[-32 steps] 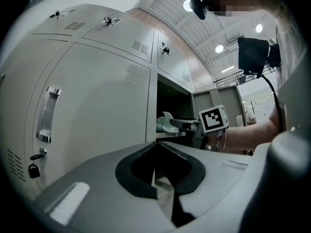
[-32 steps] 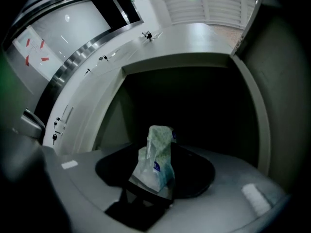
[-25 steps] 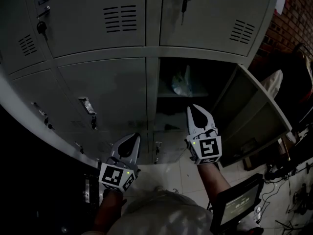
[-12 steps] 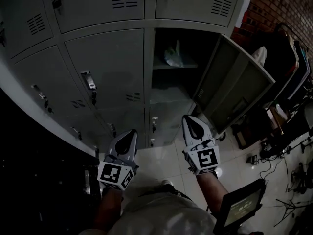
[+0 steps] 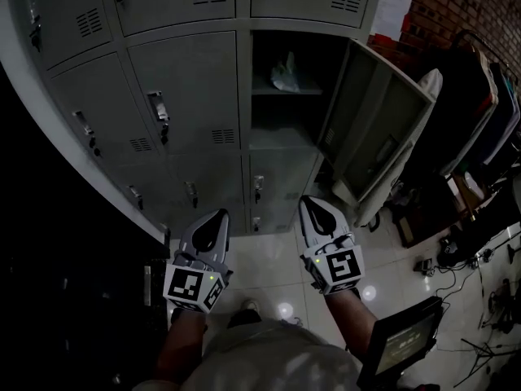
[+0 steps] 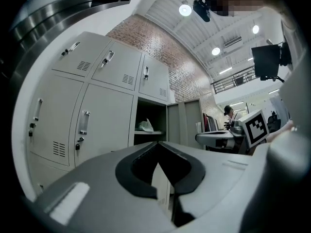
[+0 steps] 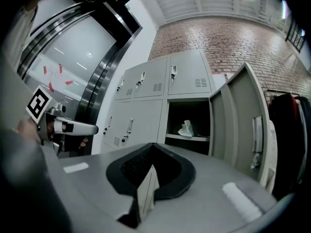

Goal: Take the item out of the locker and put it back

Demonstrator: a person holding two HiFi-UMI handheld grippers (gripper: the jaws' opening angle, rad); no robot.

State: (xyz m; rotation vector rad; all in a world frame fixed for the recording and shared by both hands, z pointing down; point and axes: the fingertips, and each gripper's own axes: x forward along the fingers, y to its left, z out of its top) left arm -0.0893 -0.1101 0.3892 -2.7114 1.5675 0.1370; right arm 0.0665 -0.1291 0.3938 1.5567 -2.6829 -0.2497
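Observation:
A crumpled white plastic bag (image 5: 285,72) lies on the shelf inside the open locker (image 5: 281,104); it also shows in the left gripper view (image 6: 145,126) and the right gripper view (image 7: 186,128). The locker door (image 5: 377,130) stands swung out to the right. My left gripper (image 5: 213,218) and right gripper (image 5: 313,207) hang side by side over the tiled floor, well short of the locker. Both point toward it, and both are shut and empty, their tips meeting (image 6: 157,144) (image 7: 153,147).
Closed grey lockers (image 5: 183,96) fill the wall left of and above the open one. Dark clothes (image 5: 488,96) hang at the right, with cables (image 5: 476,259) on the floor. A small screen (image 5: 400,339) sits by my right forearm. A person (image 6: 227,111) stands far off.
The lockers have slid up and away in the head view as I stepped back. Both grippers sit lower in the frame, farther from the open locker, still shut and empty.

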